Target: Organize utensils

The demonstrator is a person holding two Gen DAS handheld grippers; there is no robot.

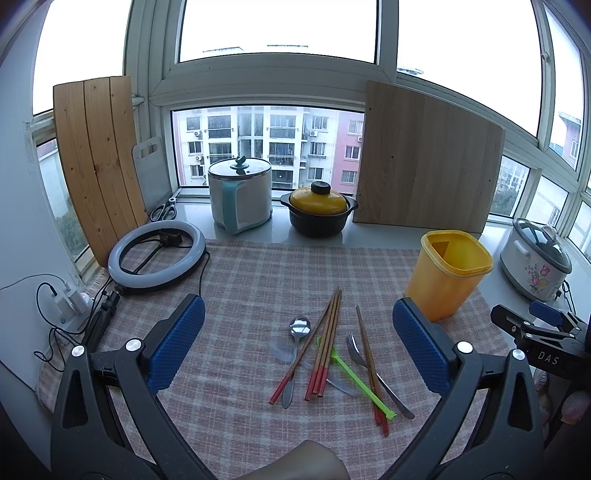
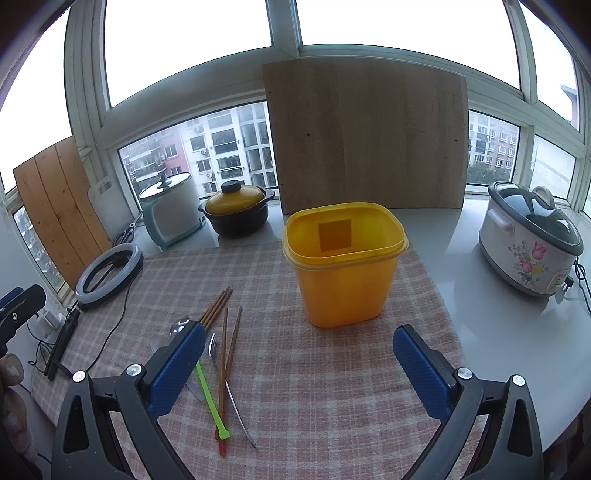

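Utensils (image 1: 332, 354) loose on checked cloth (image 1: 240, 280) nr yellow bin (image 2: 343, 266); both grippers' jaws apart, empty – left (image 1: 299, 347), right (image 2: 299, 365).

Overcast daylight enters through the windows (image 1: 277, 33), blown out white; shadows soft; fisheye bending and dark corners.

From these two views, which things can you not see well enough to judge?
- Clear plastic spoon, left wrist view: transparent, partly under the metal spoon, so its outline is faint.
- Chopsticks, right wrist view: the left finger of the right tongs covers their lower ends.
- Yellow container, left wrist view: its near wall hides the bottom inside.
- Scissors, left wrist view: too small for detail.
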